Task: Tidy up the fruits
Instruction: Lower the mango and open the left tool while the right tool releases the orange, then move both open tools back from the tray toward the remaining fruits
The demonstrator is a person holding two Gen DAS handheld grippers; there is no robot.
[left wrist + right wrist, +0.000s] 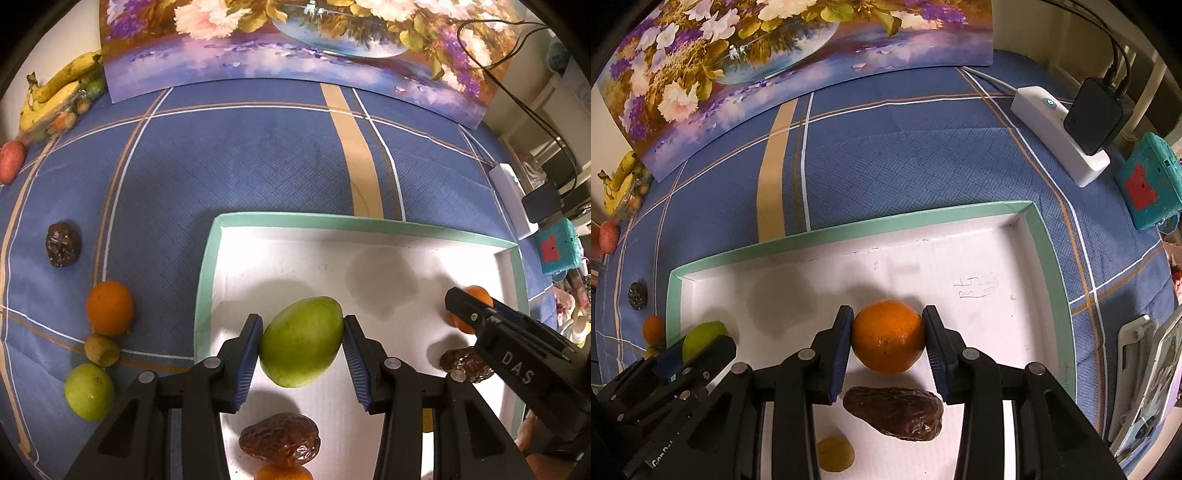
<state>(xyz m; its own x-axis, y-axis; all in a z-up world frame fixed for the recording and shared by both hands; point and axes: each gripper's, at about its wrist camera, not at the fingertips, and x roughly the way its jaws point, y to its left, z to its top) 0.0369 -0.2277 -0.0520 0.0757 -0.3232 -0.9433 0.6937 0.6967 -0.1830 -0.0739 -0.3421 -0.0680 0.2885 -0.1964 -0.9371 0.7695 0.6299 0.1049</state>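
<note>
1. Left wrist view: left hand-held gripper (pixel 302 349) clamped on green mango (pixel 301 341), just over white tray (pixel 369 221).
2. Right wrist view: right hand-held gripper (pixel 888 338) squeezing orange (pixel 888 336) above same tray, date (pixel 894 411) lying right below.

Between the jaws of the left gripper (pixel 302 347) sits a green mango (pixel 301 341) with smooth, waxy, faintly glossy skin; the pads touching it are ribbed blue rubber on matt black plastic fingers with dull metal pins. Just behind those jaws lies a date (pixel 279 439), wrinkled, sticky-looking and shiny. The right gripper (pixel 887 338) pinches an orange (pixel 888 336) with finely pitted, softly gleaming peel. Under both jaws the box (pixel 960 254) looks like matt white cardboard with a mint paper-covered rim, smudged in places. Beyond it the tablecloth (pixel 258 158) is woven blue cloth, matt, with a herringbone texture
</note>
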